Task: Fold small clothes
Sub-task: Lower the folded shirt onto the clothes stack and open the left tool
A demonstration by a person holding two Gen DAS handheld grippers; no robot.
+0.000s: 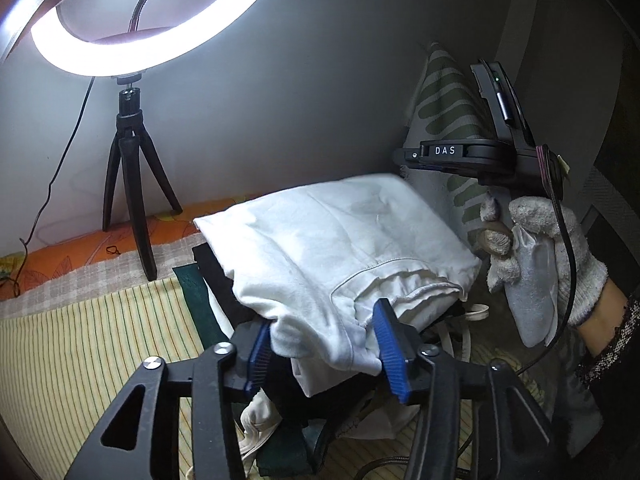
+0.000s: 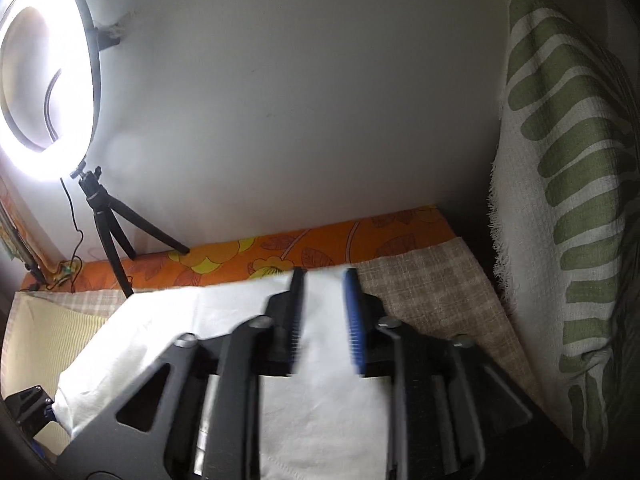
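Observation:
A white garment (image 1: 340,248) lies folded on top of a pile of dark and pale clothes (image 1: 288,412). My left gripper (image 1: 324,344) has its blue pads on either side of a bunched near corner of the white garment, and the cloth fills the gap. In the right wrist view the same white garment (image 2: 168,332) spreads flat under my right gripper (image 2: 324,312), whose jaws stand apart over the cloth's far edge with nothing pinched. The right gripper's body and the gloved hand (image 1: 536,240) show in the left wrist view.
A ring light on a black tripod (image 1: 132,184) stands by the wall at the back left. A green-striped cushion (image 2: 568,184) leans at the right. Striped and checked cloths (image 1: 92,328) cover the bed, with an orange floral sheet (image 2: 312,252) along the wall.

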